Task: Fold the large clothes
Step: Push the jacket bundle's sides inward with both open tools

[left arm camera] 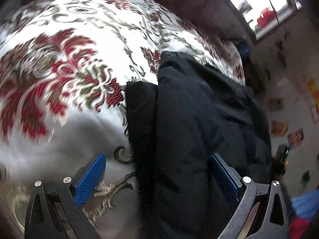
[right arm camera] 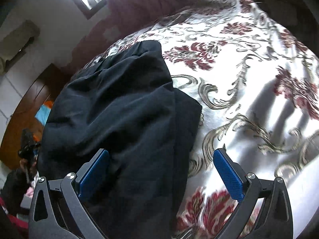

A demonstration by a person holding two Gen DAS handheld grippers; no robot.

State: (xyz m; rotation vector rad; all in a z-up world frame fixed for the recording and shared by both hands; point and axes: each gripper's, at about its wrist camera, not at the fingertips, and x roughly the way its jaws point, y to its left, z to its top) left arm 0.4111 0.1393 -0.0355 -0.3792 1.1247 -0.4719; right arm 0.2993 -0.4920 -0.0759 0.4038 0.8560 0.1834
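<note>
A large black garment (left arm camera: 199, 119) lies in a long folded bundle on a bed with a white, red-flowered cover (left arm camera: 79, 39). My left gripper (left arm camera: 157, 171) hangs open above its near end, with the blue pads (left arm camera: 89, 181) wide apart and the cloth's left edge running between them. In the right wrist view the same black garment (right arm camera: 119, 109) stretches away to the upper left. My right gripper (right arm camera: 161, 169) is open over its right edge, one pad (right arm camera: 93, 173) above the cloth and the other (right arm camera: 227, 173) above the bed cover (right arm camera: 249, 59). Neither gripper holds anything.
A dark red headboard or wall (right arm camera: 139, 6) and a bright window (left arm camera: 263, 10) lie beyond the bed. A wooden door (right arm camera: 26, 107) stands to the left in the right wrist view. The floor (left arm camera: 295, 109) with scattered coloured items lies right of the bed.
</note>
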